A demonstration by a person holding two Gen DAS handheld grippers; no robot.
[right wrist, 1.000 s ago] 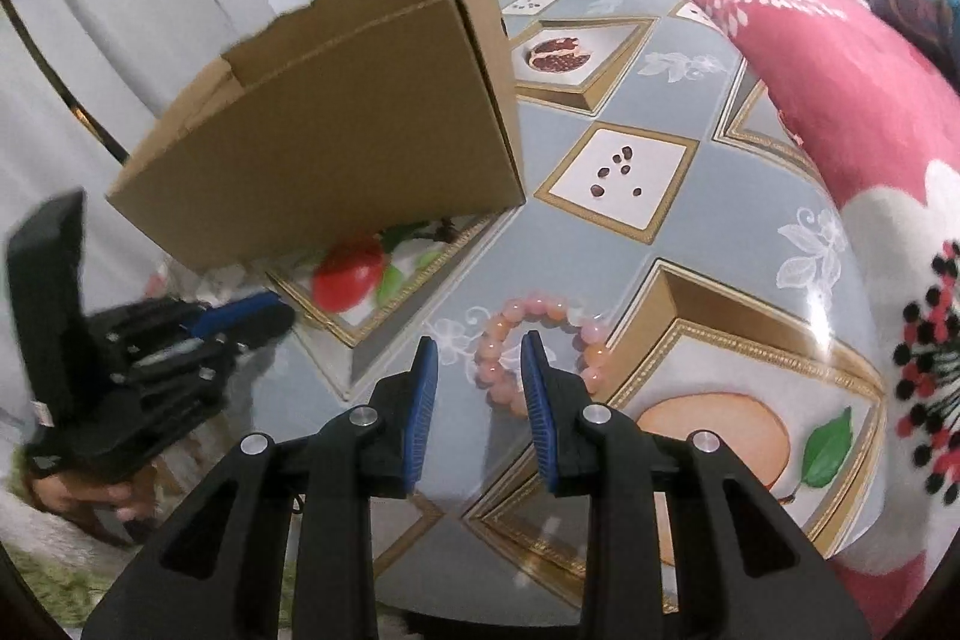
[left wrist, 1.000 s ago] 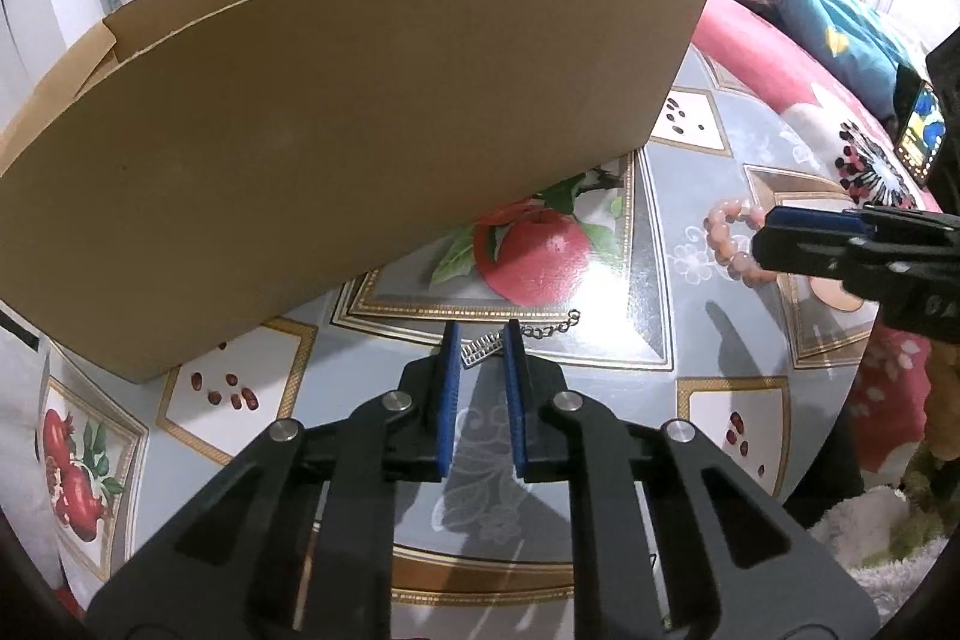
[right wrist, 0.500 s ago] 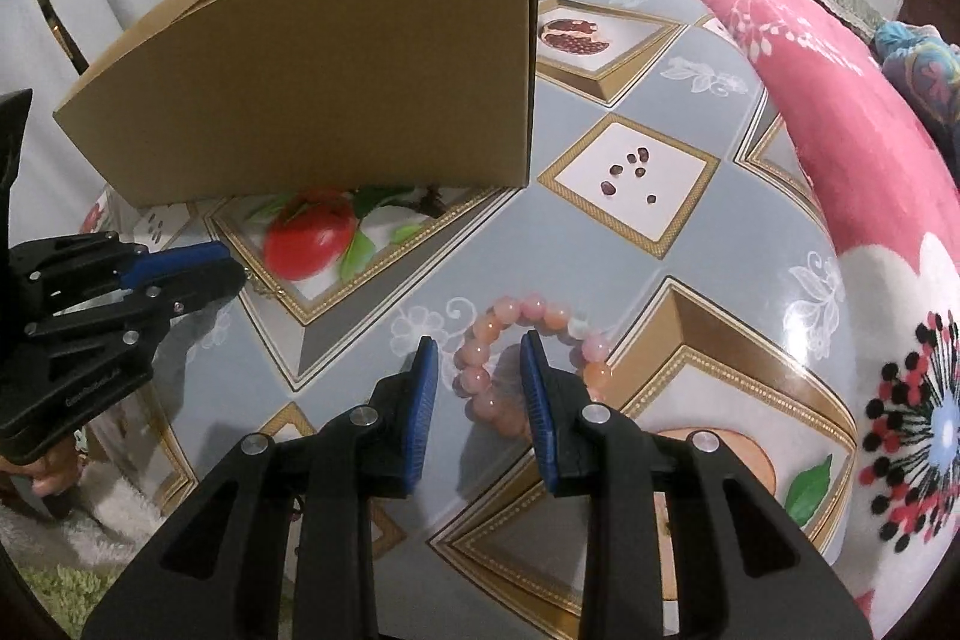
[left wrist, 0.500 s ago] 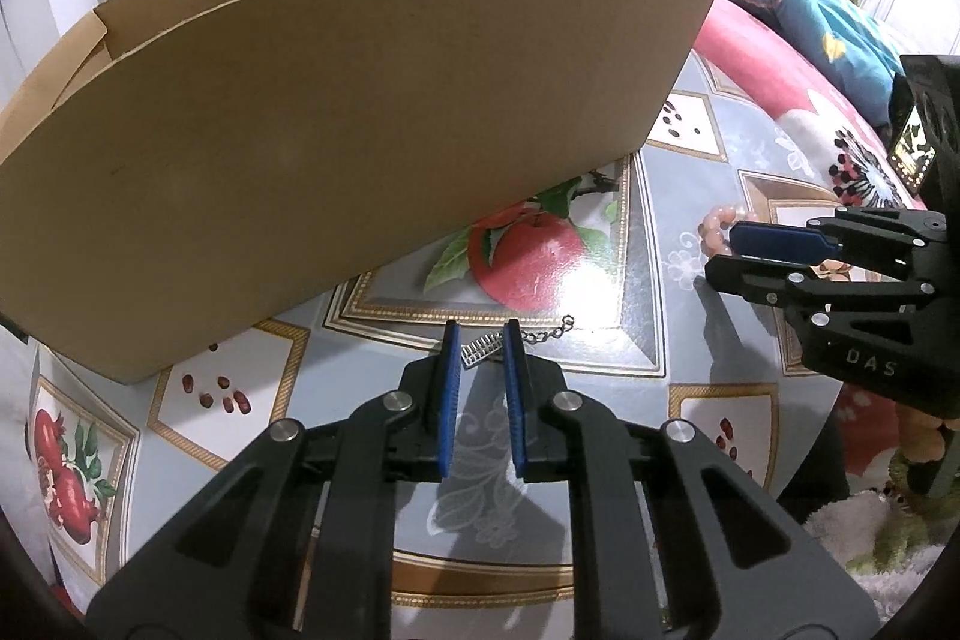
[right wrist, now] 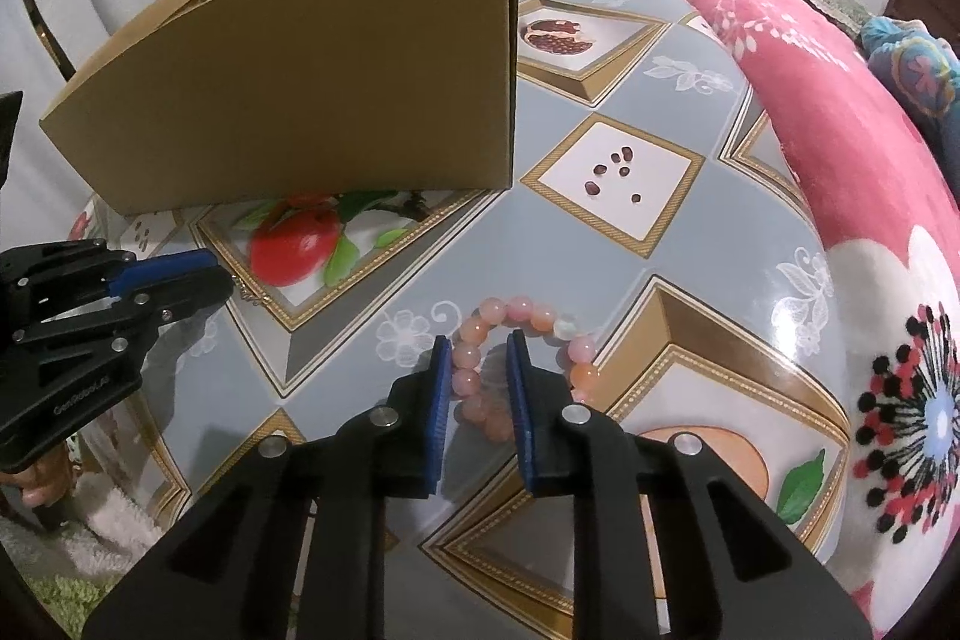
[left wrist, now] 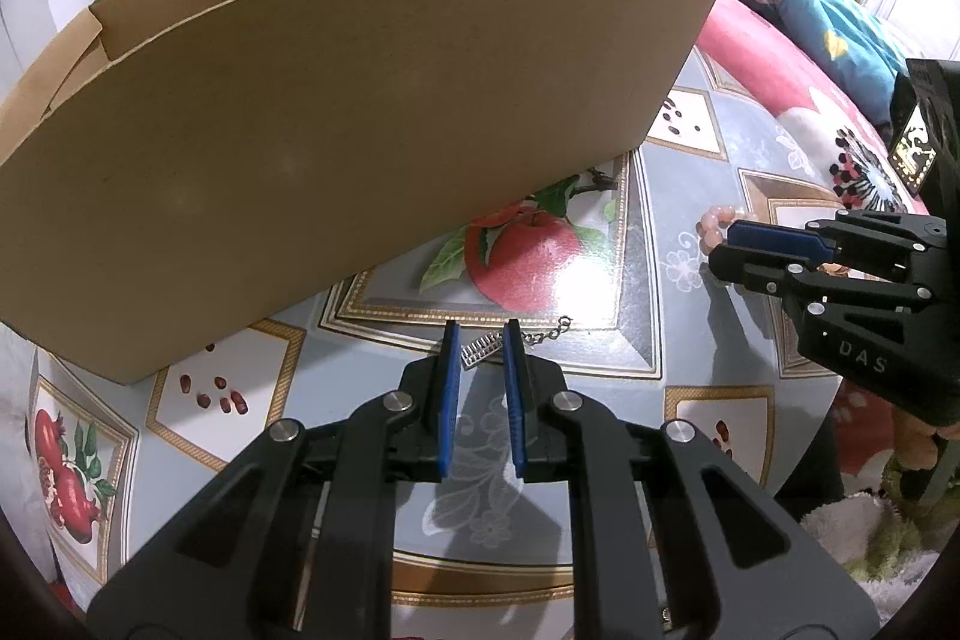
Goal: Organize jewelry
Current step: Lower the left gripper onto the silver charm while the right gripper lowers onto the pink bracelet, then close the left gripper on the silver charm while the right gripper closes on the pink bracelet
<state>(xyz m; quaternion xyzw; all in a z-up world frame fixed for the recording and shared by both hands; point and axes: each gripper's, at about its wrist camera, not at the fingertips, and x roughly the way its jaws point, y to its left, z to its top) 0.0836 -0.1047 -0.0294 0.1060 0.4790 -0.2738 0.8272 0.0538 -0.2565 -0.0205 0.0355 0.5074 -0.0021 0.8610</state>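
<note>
Right tongs [right wrist: 478, 370] closing around round glossy pink bead bracelet [right wrist: 521, 322], left tongs [left wrist: 479, 346] narrow — straddling ridged silver chain clasp [left wrist: 481, 347], plain brown cardboard box [left wrist: 336, 112] behind, glossy fruit-print bench [right wrist: 606, 268].

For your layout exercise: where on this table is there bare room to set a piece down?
Bare cloth lies right of the cardboard box, up to the pink blanket. Crowded: the strip in front of the box, with the bead bracelet, silver chain and both grippers.

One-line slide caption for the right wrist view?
Right tongs closing around one side of a pink bead bracelet lying on the fruit-print tablecloth, cardboard box behind.
</note>
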